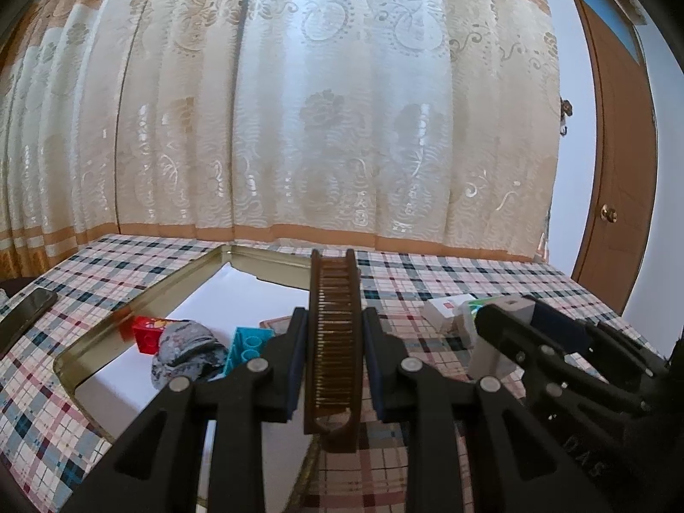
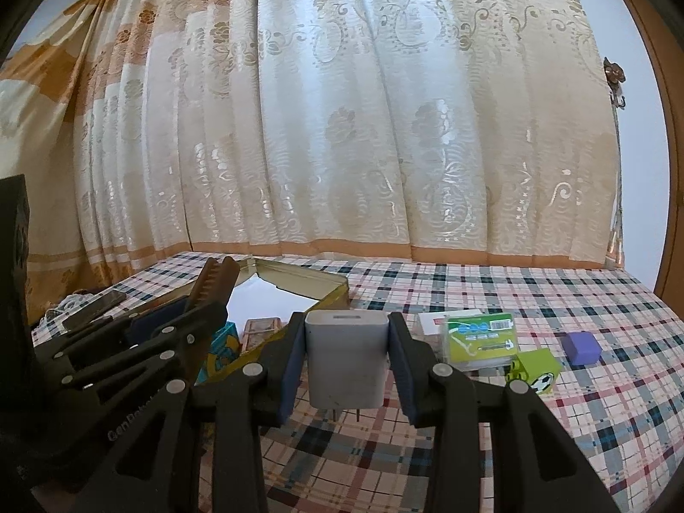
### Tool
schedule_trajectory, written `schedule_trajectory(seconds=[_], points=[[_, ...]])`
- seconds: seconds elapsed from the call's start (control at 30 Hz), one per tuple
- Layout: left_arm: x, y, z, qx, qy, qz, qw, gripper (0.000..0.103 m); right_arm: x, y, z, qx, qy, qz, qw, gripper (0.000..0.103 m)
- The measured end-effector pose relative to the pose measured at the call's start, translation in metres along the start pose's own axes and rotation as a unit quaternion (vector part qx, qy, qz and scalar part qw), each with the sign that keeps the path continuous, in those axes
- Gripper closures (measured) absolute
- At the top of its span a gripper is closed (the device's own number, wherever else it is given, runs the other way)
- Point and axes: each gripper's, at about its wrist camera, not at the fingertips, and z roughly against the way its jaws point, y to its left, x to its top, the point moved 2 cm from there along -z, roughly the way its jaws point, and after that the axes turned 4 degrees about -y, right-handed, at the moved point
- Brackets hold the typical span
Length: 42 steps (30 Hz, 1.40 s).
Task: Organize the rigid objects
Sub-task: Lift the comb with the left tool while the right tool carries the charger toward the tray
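Note:
My left gripper (image 1: 334, 344) is shut on a brown comb (image 1: 334, 333), held lengthwise above the right wall of the open gold tin (image 1: 128, 305). Inside the tin lie a red block (image 1: 147, 331), a grey patterned lump (image 1: 186, 348) and a teal block (image 1: 248, 344). My right gripper (image 2: 347, 357) is shut on a white charger plug (image 2: 347, 363), prongs down, above the checked tablecloth to the right of the tin (image 2: 299, 280). In the right wrist view the left gripper (image 2: 201, 312) with the comb (image 2: 213, 284) shows at the left.
On the cloth to the right lie a green card pack (image 2: 481, 340), a green football cube (image 2: 534, 370), a purple cube (image 2: 580, 347) and a white box (image 1: 444, 310). A dark phone (image 1: 25, 316) lies at the table's left edge. A patterned curtain (image 1: 299, 107) hangs behind; a wooden door (image 1: 615, 162) stands at the right.

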Motion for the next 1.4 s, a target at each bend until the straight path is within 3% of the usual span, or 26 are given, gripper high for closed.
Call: schedule_trajectory(seconds=[0.57,1.4], points=[[0.001,0.013,0.011,0.008,-0.015,-0.01,0.9998,0.079,0.0,0.021,-0.006,0.012,0.001,0.014,1.0,0.062],[0.001,0.047,0.014,0.014,-0.001,0.017,0.9998,0.079,0.0,0.057,-0.016,0.045,0.005,0.036,0.998,0.062]])
